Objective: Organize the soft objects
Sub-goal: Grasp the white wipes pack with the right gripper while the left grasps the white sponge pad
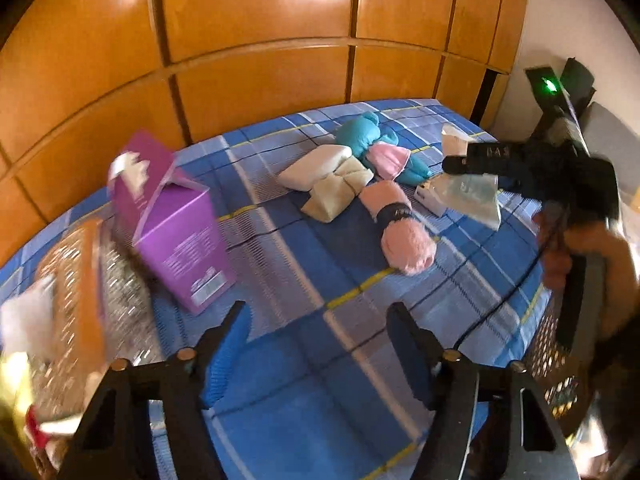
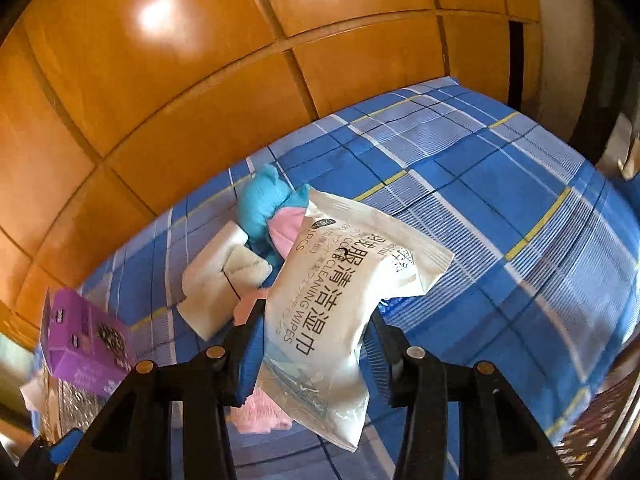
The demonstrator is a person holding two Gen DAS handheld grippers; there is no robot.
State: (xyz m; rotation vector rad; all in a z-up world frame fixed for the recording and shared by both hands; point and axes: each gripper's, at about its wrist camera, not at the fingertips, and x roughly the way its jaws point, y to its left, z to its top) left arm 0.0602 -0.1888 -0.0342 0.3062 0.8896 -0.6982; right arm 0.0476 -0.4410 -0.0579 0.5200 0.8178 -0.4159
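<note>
We see the right gripper (image 2: 316,344) pinching a white pack of wipes (image 2: 340,304) (glossy, crinkled, dark print, sealed ends), lifted over the blue checked bedspread (image 2: 500,208). The left gripper (image 1: 316,340) is spread with nothing between its fingers. On the bed lie a pink plush roll (image 1: 400,228), cream pillows (image 1: 328,180), a teal toy (image 1: 360,132) and a purple box (image 1: 176,224).

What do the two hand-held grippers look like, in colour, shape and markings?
Both are alike: the left gripper and the right gripper have black angular plastic frames with triangular cut-outs, round brass-coloured pins at the joints, and ribbed blue pads inside the fingers. Seen from the left wrist view, the right gripper's black body carries faint white lettering and a green light.
</note>
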